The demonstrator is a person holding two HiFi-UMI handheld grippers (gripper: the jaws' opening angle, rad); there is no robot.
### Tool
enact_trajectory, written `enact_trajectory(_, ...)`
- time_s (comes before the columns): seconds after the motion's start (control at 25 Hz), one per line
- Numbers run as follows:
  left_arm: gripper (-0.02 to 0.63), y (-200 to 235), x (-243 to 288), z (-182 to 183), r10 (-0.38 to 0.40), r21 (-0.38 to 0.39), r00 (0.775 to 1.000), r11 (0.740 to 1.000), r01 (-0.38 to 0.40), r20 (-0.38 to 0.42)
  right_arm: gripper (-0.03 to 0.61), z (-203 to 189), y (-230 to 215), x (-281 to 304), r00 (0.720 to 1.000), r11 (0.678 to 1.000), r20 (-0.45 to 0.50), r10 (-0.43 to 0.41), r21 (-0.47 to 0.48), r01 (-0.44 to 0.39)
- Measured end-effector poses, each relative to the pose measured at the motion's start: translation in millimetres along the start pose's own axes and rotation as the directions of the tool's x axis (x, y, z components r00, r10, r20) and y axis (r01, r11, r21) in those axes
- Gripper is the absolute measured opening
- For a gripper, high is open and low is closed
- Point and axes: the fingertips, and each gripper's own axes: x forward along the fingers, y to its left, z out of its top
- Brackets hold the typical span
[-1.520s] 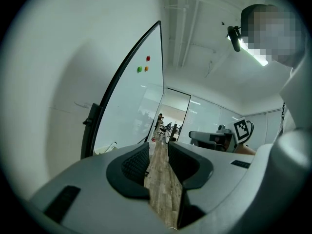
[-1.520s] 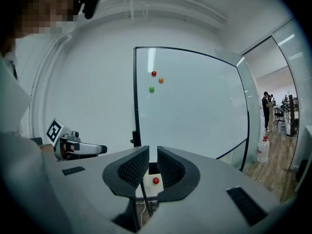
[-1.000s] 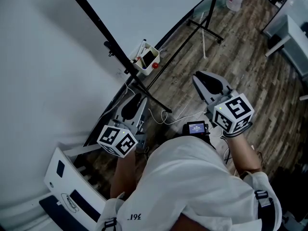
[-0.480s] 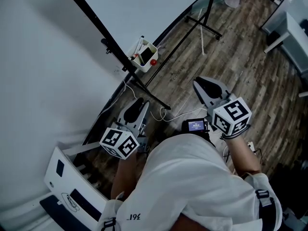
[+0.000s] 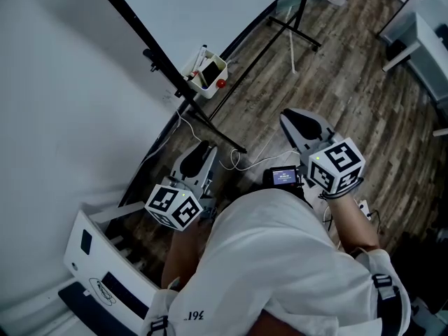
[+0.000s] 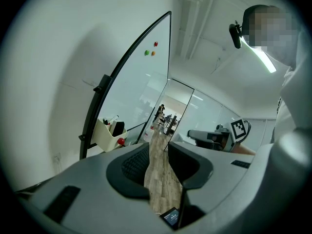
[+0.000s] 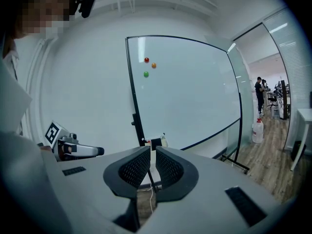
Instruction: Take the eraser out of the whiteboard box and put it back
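The floor (image 5: pixel 350 96) showed matt, grainy wood planks. The whiteboard (image 5: pixel 224 5) was smooth and glossy, framed in black metal. The whiteboard box (image 5: pixel 208 72) looked like pale, smooth plastic. The person's shirt (image 5: pixel 280 257) was white cloth.

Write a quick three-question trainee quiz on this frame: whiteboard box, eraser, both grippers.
1. True or false: the black block eraser sits inside the cream plastic whiteboard box.
2. The left gripper and right gripper hold: A a marker, B the eraser, C nothing.
3. How many small round magnets are on the face of the large white whiteboard?
Key: 1 true; 2 C; 3 three.
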Motion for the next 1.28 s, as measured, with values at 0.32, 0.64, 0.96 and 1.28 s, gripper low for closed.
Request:
enact_trajectory(0.32,0.127,-4.6,-0.5,-6.6,-0.015,-0.009,1.000,1.000,0.015,-0.017,0.031,-8.7,4.5,-1.6,1.000,1.000,-0.006,-0.002,0.007,0.002)
enact_trajectory(0.64,0.127,-17.4,6.2,-6.3,-0.041,-0.012,0.999,0.999,0.041,-0.023,0.025,-1.9,2.1,-3.8,1.000,1.000,0.006,-0.011,-0.005,0.011)
enact_trajectory(0.96,0.127,-20.0,9.7,-14.4,-0.045,-0.026,0.997,0.999,0.044,-0.057,0.025,-8.2,2.8,-4.8,1.000,1.000,-0.003,-0.016,-0.012,0.016)
enact_trajectory(1.28,0.127,-19.4,13.7,-14.1,-0.042,-0.027,0.997,0.999,0.040,-0.068,0.025,-9.4,0.4,-1.5,1.000,1.000,-0.003,-0.013,-0.011,0.013)
